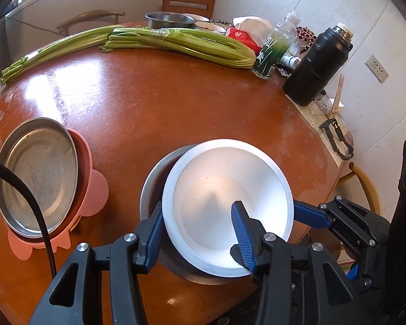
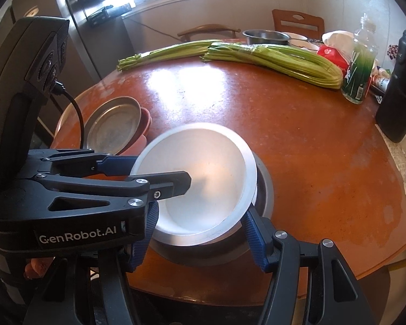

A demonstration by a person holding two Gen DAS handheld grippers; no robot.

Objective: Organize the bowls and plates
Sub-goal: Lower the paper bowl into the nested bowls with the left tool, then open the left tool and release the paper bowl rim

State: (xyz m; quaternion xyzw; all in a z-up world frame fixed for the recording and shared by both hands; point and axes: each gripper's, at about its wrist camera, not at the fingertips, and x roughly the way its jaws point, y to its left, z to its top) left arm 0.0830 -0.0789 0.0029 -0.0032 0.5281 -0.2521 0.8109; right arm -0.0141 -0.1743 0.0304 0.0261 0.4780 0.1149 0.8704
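We work over a round, glossy red-brown wooden table (image 1: 154, 103). Two long bundles of green celery stalks (image 1: 181, 43) lie across its far side, and past them stand a tall black insulated flask (image 1: 316, 67) and a clear plastic bottle with a green label (image 1: 273, 51) near the right rim.

At the left edge sits a shallow round steel plate (image 1: 38, 176), stacked on a pink plastic plate with scalloped tabs (image 1: 94, 192).

Close to the near edge is a white round bowl (image 1: 227, 203), resting tilted inside a steel bowl (image 1: 154, 187) so that the white rim rides over the right side and leaves a crescent of steel showing on the left.

Our left gripper (image 1: 200, 227) straddles the near-left wall of the white bowl: one blue ribbed finger lies outside against the rim, the other reaches down inside the bowl. They look closed on the wall, grasping the white bowl.

Our right gripper (image 2: 200, 233) comes in at the near side. In the right wrist view its right blue pad (image 2: 254, 241) sits at the white bowl's rim above the steel rim, while the left one is half hidden behind the other tool. We cannot tell whether these fingers are clenched or merely set around the bowls.
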